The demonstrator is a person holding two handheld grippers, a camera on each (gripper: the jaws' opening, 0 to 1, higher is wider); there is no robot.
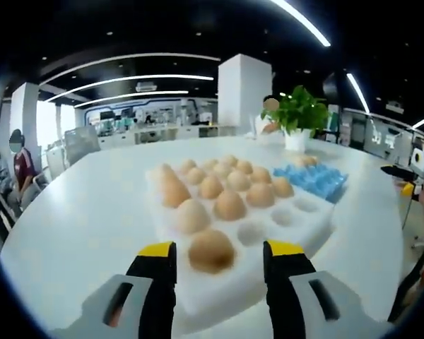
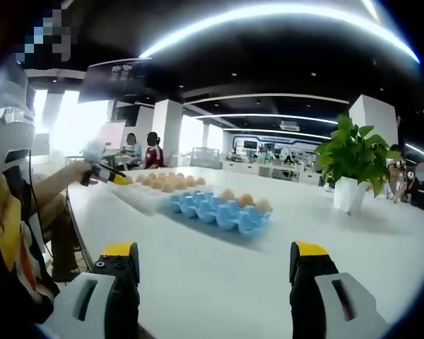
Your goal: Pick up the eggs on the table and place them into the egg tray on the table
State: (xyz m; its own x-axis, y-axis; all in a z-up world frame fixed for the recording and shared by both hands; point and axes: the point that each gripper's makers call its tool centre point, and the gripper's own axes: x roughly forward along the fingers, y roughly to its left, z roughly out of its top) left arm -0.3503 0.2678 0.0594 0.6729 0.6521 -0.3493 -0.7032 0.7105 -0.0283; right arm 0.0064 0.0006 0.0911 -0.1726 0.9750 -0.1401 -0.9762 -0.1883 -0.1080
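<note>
In the left gripper view, the left gripper point(image 1: 220, 263) stands with its black, yellow-tipped jaws spread wide on either side of the nearest brown egg point(image 1: 211, 251); the jaws do not press on it. That egg sits in a front-row hollow of a white foam block with round hollows point(image 1: 307, 220), which lies on the white oval surface point(image 1: 78, 212). More brown eggs point(image 1: 230, 205) fill the hollows behind it, row after row, while several hollows on the block's right side hold nothing. Just beyond the foam block's far right corner lies the blue moulded egg tray point(image 1: 318, 180), with an egg or two at its far end. Farther back on the surface stands a green leafy plant in a white pot point(image 1: 297, 116).

In the right gripper view, the right gripper point(image 2: 215, 279) hangs low over bare surface point(image 2: 219, 275), jaws wide apart with nothing between them. Ahead of it, well apart, lies the blue egg tray point(image 2: 215, 210), with three brown eggs point(image 2: 245, 200) in its far row. Touching or just beside the tray's far left side is the foam block point(image 2: 138, 194) with its eggs; the left gripper point(image 2: 113, 176) is at the block's left end, held by a person's arm. The potted plant point(image 2: 353, 159) stands to the right.
</note>
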